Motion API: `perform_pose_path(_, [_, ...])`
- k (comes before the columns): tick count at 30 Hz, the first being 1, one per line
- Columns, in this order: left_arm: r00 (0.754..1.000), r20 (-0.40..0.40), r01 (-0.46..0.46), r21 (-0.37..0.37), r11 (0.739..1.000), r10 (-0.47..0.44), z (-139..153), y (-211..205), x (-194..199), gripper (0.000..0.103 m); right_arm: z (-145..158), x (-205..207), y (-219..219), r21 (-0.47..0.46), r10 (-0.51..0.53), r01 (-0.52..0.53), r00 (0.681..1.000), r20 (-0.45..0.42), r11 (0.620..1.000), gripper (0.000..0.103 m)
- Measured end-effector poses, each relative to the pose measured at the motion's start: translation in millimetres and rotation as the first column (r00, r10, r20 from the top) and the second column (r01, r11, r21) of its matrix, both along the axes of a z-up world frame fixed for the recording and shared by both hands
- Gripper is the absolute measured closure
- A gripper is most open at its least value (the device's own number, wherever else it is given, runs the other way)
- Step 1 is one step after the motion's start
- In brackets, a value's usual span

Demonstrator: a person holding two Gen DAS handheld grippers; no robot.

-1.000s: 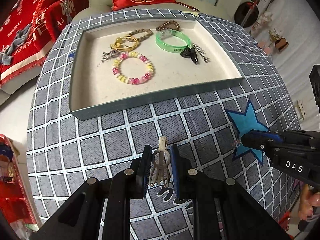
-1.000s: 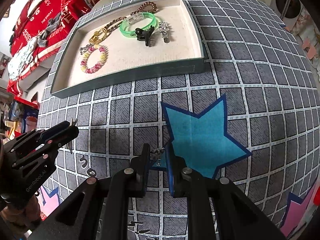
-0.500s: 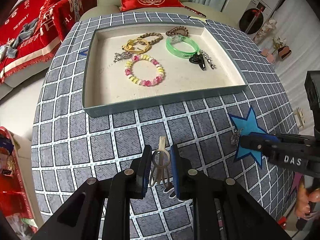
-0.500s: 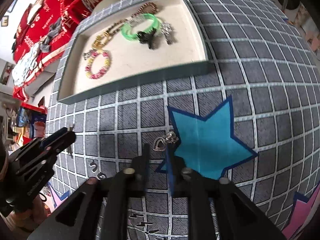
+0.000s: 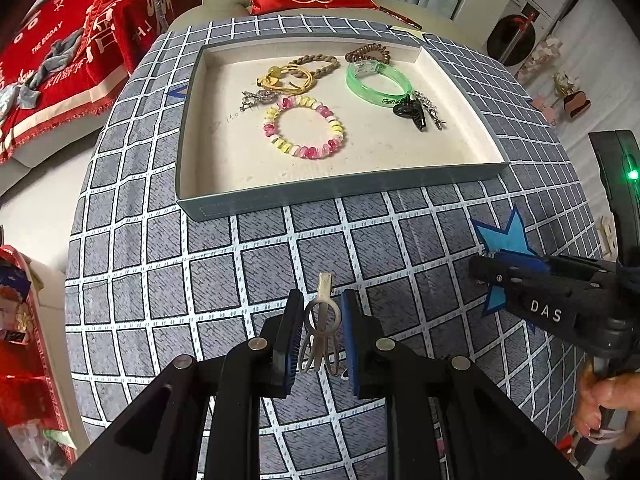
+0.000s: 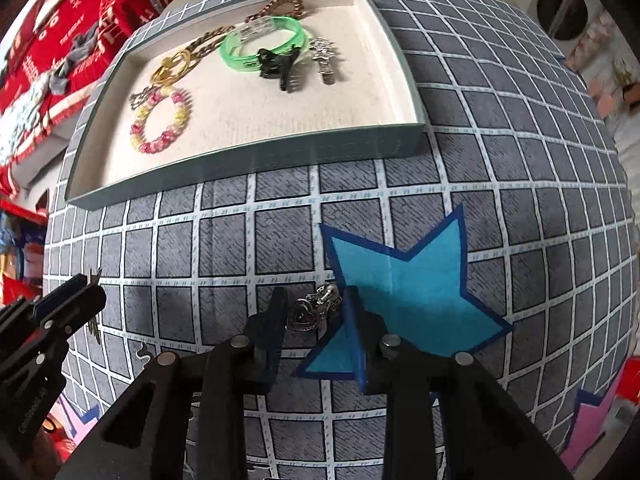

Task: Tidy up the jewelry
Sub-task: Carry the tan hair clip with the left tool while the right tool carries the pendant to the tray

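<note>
My left gripper [image 5: 320,322] is shut on a pale metal hair clip [image 5: 322,320], held upright just above the checked cloth; it shows at the left in the right wrist view [image 6: 92,292]. My right gripper [image 6: 314,312] points down at the edge of a blue star [image 6: 408,276]. Its jaws are closing around a silver heart charm [image 6: 314,308] that lies on the cloth; the pads do not press it. In the left wrist view the right gripper [image 5: 478,270] sits at the right. The tray [image 5: 340,188] lies beyond.
The tray [image 6: 248,160] holds a pink-and-yellow bead bracelet [image 5: 304,128], a green bangle [image 5: 378,82], a black claw clip [image 5: 410,110], a silver clip [image 5: 430,108] and braided bands. Red cushions lie past the table's far edge. A hand [image 5: 608,400] holds the right gripper.
The right gripper opened and left the silver charm on the cloth, then came forward and down so the charm lies between its jaws. The left gripper kept still with the hair clip.
</note>
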State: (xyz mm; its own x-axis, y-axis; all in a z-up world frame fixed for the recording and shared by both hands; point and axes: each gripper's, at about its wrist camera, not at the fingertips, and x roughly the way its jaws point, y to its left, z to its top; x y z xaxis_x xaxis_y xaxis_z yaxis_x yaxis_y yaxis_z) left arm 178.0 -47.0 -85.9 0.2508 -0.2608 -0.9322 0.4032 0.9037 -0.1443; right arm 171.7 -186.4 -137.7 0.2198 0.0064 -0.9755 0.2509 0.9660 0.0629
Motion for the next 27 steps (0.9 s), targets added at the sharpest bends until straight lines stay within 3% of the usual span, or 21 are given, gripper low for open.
perform_pose_path(3, [1.000, 0.004, 0.000, -0.001, 1.000, 0.000, 1, 0, 0, 0.069, 5, -2, 1, 0.017, 0.011, -0.011, 1.000, 0.008, 1.000, 0.075])
perform_pose_path(4, [1.000, 0.005, -0.001, -0.002, 1.000, 0.001, 2, 0, 0, 0.069, 5, -2, 1, 0.017, 0.011, -0.011, 1.000, 0.008, 1.000, 0.097])
perform_pose_path(5, [1.000, 0.007, -0.003, -0.004, 1.000, 0.003, 3, 0, 1, 0.069, 7, -3, -2, 0.034, 0.009, -0.009, 1.000, 0.012, 0.999, 0.100])
perform_pose_path(19, [1.000, 0.022, -0.020, -0.012, 1.000, 0.020, 9, 5, 6, 0.069, 23, -4, -24, 0.139, -0.027, 0.020, 0.999, 0.043, 0.990, 0.100])
perform_pose_path(22, [1.000, 0.021, -0.019, -0.010, 1.000, 0.019, 9, 5, 5, 0.069, 12, -5, -28, 0.154, -0.064, 0.062, 0.998, 0.005, 0.986, 0.095])
perform_pose_path(24, [1.000, 0.020, -0.019, -0.009, 1.000, 0.019, 9, 5, 5, 0.069, 9, -9, -29, 0.152, -0.079, 0.078, 0.997, 0.006, 0.985, 0.080])
perform_pose_path(25, [1.000, 0.019, -0.020, -0.009, 1.000, 0.020, 8, 5, 4, 0.069, 8, -9, -27, 0.141, -0.077, 0.075, 0.997, 0.009, 0.987, 0.063])
perform_pose_path(26, [1.000, 0.019, -0.020, -0.008, 1.000, 0.021, 8, 5, 4, 0.069, 7, -8, -26, 0.131, -0.072, 0.069, 0.997, 0.012, 0.989, 0.056])
perform_pose_path(27, [1.000, 0.020, -0.021, -0.007, 1.000, 0.021, 8, 6, 4, 0.069, 7, -7, -24, 0.117, -0.063, 0.061, 0.998, 0.020, 0.991, 0.056])
